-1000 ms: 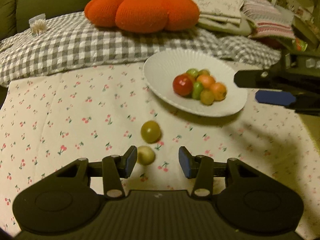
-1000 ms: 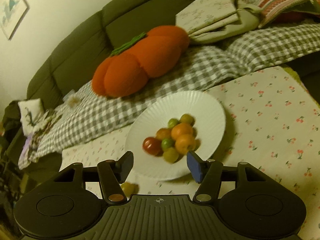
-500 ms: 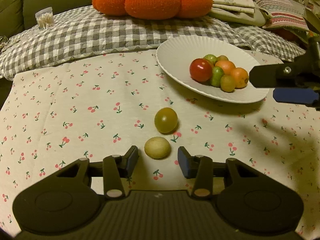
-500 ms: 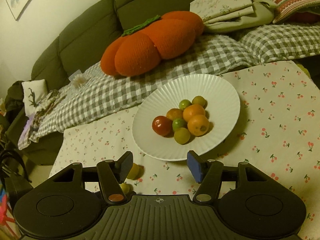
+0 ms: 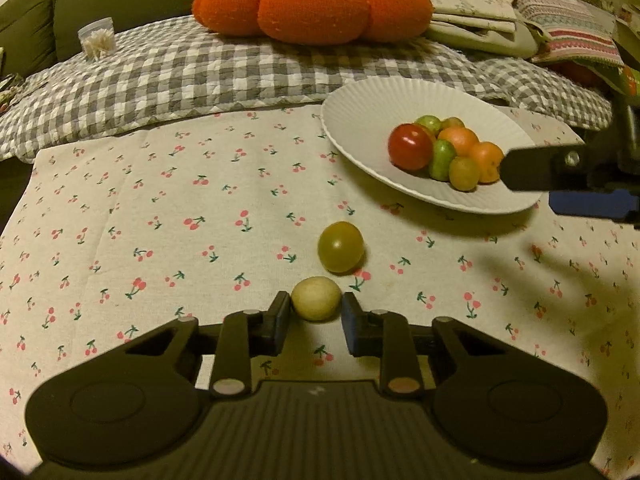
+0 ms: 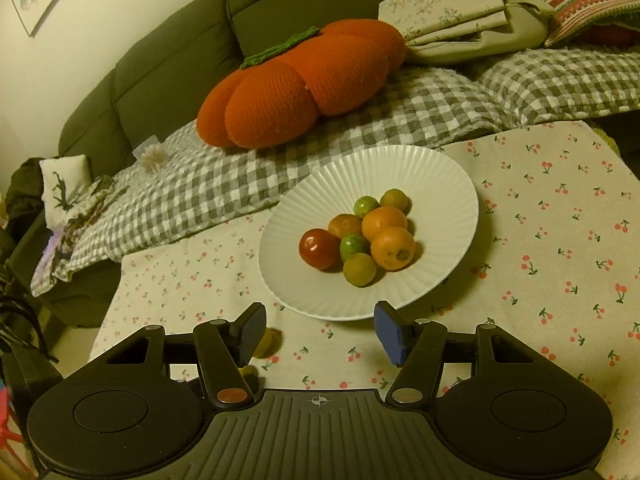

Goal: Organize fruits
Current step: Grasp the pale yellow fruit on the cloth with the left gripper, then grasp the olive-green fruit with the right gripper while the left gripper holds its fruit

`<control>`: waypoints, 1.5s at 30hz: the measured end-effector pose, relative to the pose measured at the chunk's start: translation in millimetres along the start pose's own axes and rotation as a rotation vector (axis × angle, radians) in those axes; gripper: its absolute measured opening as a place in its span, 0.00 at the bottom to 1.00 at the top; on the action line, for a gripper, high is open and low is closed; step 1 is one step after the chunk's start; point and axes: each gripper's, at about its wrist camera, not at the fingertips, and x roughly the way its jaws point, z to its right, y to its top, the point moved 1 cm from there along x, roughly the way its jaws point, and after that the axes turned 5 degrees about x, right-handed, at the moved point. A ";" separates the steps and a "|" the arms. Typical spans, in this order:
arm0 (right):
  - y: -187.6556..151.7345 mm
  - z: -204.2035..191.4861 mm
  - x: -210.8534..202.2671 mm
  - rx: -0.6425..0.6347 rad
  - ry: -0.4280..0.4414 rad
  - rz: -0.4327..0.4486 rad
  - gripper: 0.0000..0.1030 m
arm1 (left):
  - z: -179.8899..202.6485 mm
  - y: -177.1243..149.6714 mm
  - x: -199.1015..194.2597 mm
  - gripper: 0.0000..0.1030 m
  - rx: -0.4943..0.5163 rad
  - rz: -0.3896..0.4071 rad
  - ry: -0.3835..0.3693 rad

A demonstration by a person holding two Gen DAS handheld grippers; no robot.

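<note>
Left gripper [image 5: 316, 312] jaws just closed in, clamped on small pale-yellow round fruit [image 5: 316, 298] on cherry-print cloth [image 5: 160, 220]. White ribbed plate [image 5: 360, 112] lies far-right; right gripper [image 6: 320, 330], jaws apart & empty, is nearer it.
</note>
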 end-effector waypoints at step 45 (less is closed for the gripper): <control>-67.0 -67.7 84.0 -0.483 0.028 0.044 0.26 | -84.7 5.9 -47.2 0.25 -0.346 0.030 0.012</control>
